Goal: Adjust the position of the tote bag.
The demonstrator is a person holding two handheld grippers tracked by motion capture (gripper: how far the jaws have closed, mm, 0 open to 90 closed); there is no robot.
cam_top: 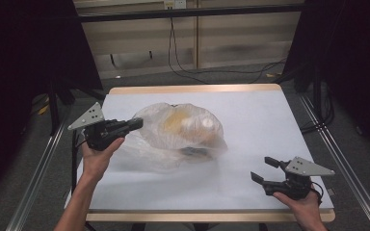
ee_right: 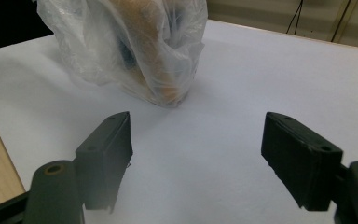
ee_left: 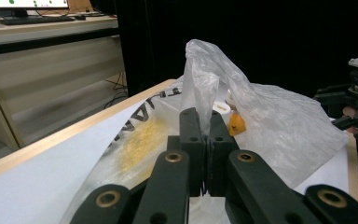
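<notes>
Plastic bag, thin and see-through, sits mid-desk, a bit toward the left edge and far half, on the white desk top. Inside I see sth yellow-orange plus a white cap-like bit; in left gripper view a small orange bottle w/ white cap shows through the film. Can't tell the other contents.

My left gripper is at the bag's left side, jaws clenched on a fold of the plastic. In left gripper view the film comes up from between the two pads and stands in a peak above them. So bag's left edge is pinched and lifted, rest of bag lying on the desk.

My right gripper is near the desk's near-right corner, well apart from the bag, jaws wide, nothing between them. Right gripper view: both pads hang over bare white desk, bag further ahead, upper left. Wood rim of desk visible at lower left there.
</notes>
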